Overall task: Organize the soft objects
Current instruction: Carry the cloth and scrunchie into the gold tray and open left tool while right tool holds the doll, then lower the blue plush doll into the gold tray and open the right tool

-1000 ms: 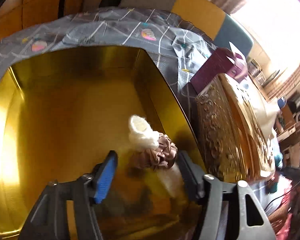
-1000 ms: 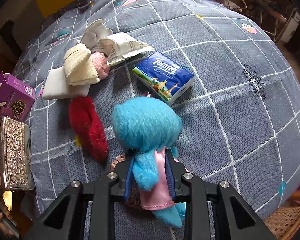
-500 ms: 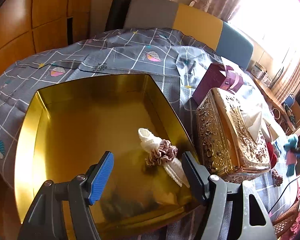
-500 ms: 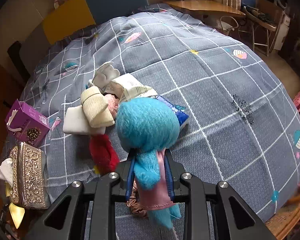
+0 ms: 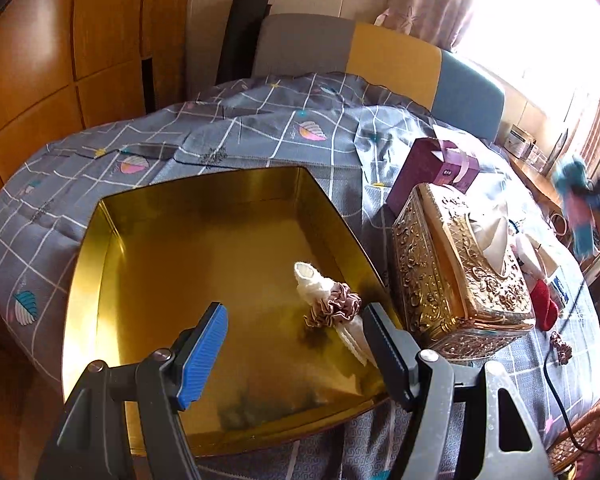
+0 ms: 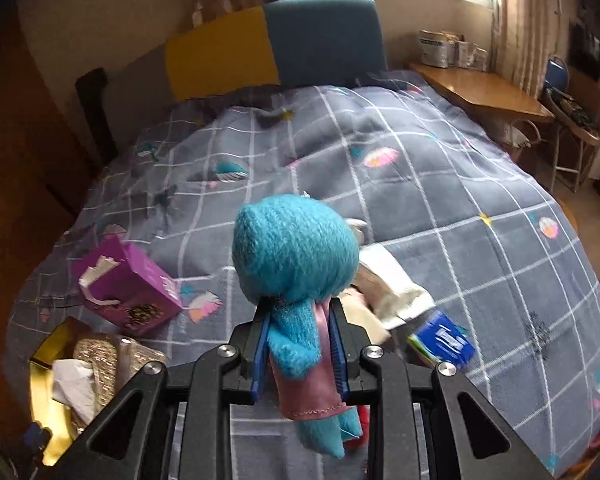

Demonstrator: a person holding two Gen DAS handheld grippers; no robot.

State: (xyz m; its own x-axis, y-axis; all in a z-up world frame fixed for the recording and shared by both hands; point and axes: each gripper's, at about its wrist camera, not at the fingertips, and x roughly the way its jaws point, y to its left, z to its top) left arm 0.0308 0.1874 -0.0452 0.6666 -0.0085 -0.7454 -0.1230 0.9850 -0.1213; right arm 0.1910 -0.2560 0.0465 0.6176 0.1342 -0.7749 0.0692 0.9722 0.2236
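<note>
The right gripper (image 6: 298, 350) is clenching a blue plush doll (image 6: 296, 256) by its body, the pads pressing a pink garment at the doll's middle while the round head is sticking up above the jaws and the legs are dangling below; the doll is hanging in the air over the grey checked bedspread (image 6: 440, 184). From the left wrist view the same doll is showing as a blurred blue and pink shape (image 5: 578, 204) far off at the right edge. The left gripper (image 5: 296, 334) is standing released, its jaws having just been opening, with nothing between them, and it is hovering over a gold tin tray (image 5: 100, 232). A cream sock (image 5: 312, 284) ringed by a mauve scrunchie (image 5: 334, 310) is lying in the tray near its right wall (partly behind the right finger). An ornate gold tissue box (image 5: 452, 276) is sitting just beside the tray, and a purple carton (image 5: 432, 168) is lying behind it. A red soft item (image 5: 544, 306) is resting beyond the tissue box.
</note>
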